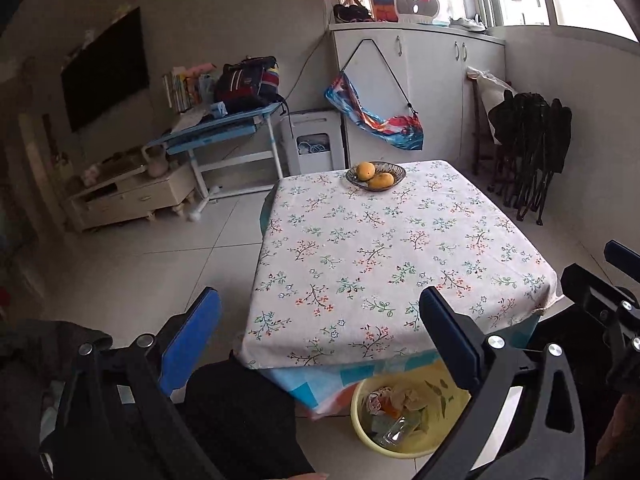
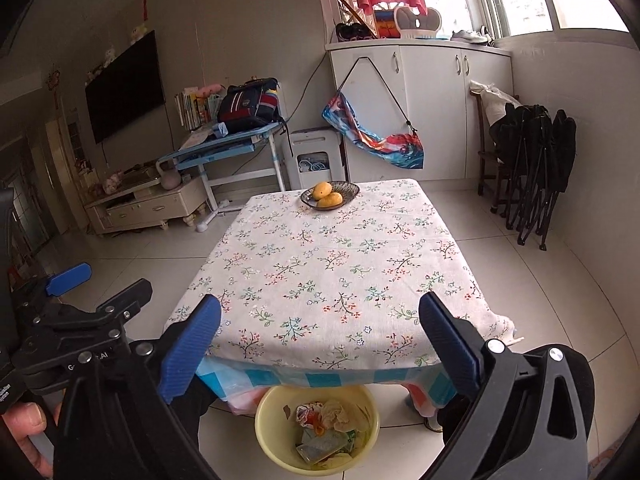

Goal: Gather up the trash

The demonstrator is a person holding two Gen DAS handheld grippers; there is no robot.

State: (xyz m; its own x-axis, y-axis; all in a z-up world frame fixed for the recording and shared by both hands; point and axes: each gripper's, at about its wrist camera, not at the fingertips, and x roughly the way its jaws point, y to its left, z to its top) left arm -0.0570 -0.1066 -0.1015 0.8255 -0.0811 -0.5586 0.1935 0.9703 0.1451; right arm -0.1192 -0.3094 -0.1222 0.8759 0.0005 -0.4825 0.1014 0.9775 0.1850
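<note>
While both tongs, left (image 1: pixel 320 344) and right (image 2: pixel 320 346), hang spread and hold nothing above the desk (image 2: pixel 340 264) near edge, trash (image 2: pixel 324 420) lies in a yellow basin (image 2: pixel 266 436) on the floor below; a bowl (image 2: pixel 348 189) with two mangoes (image 2: pixel 328 196) sits at the far end.

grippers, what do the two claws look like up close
Both match: the left claw and right claw have black angular frames with silver bolts and flat blue ribbed finger pads. Small white lettering marks the left one's body in the right wrist view. No cables visible.
</note>
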